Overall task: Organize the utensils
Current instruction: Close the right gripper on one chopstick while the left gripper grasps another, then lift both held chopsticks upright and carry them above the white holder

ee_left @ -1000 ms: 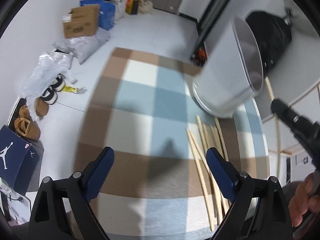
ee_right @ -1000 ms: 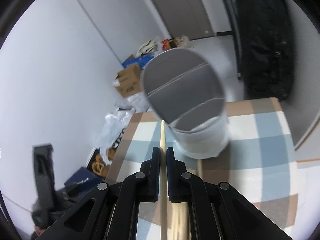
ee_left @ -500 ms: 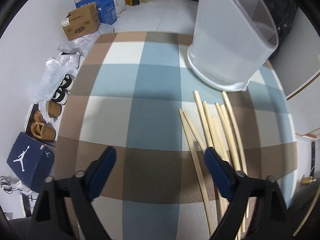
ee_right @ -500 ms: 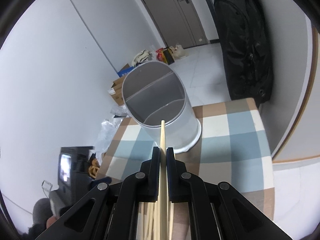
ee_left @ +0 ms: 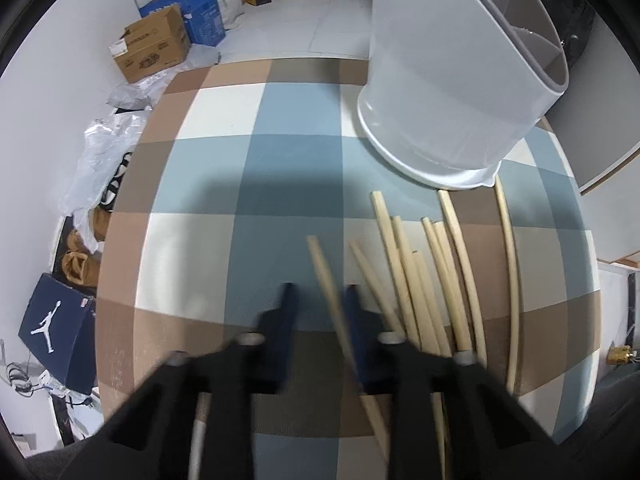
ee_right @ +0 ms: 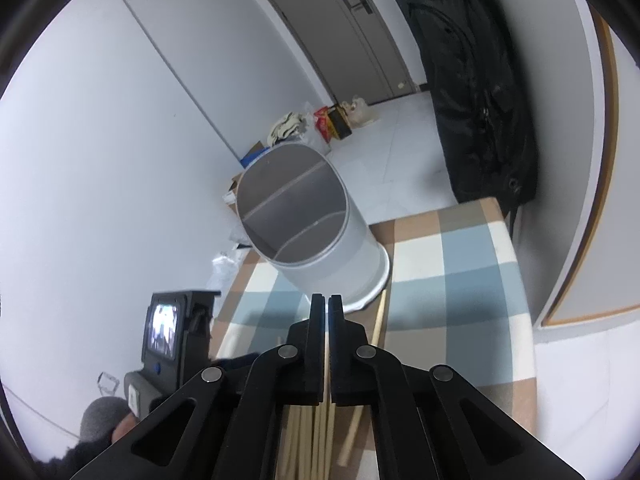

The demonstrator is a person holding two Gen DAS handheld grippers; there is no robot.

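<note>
A white round holder (ee_left: 440, 92) with grey dividers stands at the far side of the checked tablecloth (ee_left: 260, 168). Several pale wooden chopsticks (ee_left: 452, 248) lie in front of it. My left gripper (ee_left: 319, 292) points down over the leftmost chopstick (ee_left: 320, 258). Its jaws are closing with that stick between them; the stick is against the right finger and a gap remains on the left. In the right wrist view my right gripper (ee_right: 324, 300) is shut, short of the holder (ee_right: 320, 248). No stick pokes past its tips. One chopstick (ee_right: 380, 316) lies by the holder's base.
Cardboard boxes (ee_left: 152, 48), plastic bags and a dark shoebox (ee_left: 56, 332) sit on the floor to the left of the table. A black bag (ee_right: 476, 92) hangs beyond the table's far right corner. A hand and a unit with a small screen (ee_right: 164, 328) are at lower left.
My left gripper came down over the leftmost chopstick and its jaws narrowed around it. My right gripper drew back from the holder, and the chopstick that stuck out of it is gone from its tips.
</note>
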